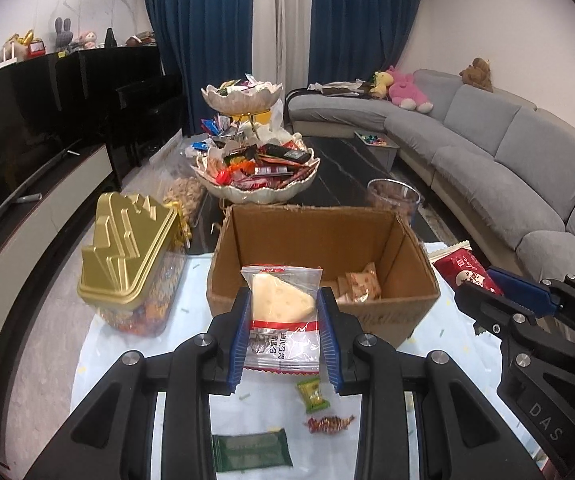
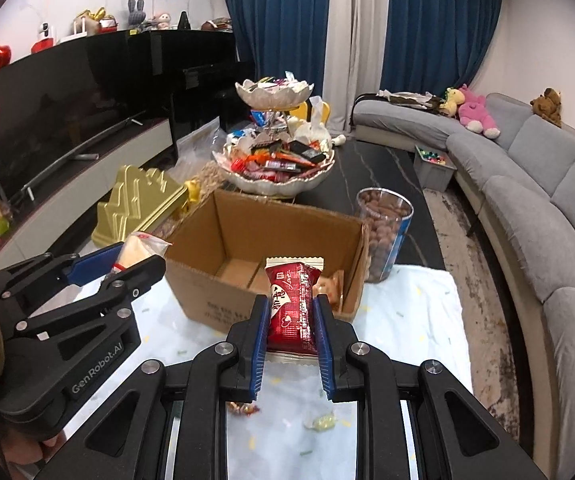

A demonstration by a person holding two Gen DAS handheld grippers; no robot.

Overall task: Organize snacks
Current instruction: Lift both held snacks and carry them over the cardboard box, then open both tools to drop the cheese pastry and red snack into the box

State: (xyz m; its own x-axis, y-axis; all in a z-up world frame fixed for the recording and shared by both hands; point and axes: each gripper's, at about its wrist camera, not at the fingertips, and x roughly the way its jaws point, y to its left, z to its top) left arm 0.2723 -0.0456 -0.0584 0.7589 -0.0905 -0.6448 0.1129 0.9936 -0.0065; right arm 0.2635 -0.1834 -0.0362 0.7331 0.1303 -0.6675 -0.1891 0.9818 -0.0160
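at lower centre, the left gripper (image 1: 283, 304) is pinching a clear cheese-wedge packet (image 1: 281, 300) before the cardboard box (image 1: 319, 240); rightward, the right gripper (image 2: 289, 312) is squeezing a red snack pack (image 2: 291, 304). slippery wrappers risk sliding out short of the box.

Blue curtains (image 1: 207, 40) hang behind a grey sofa (image 1: 507, 152) carrying a pink plush (image 1: 405, 90) and brown bear (image 1: 477, 74), while a black TV (image 1: 19, 140) stands opposite.
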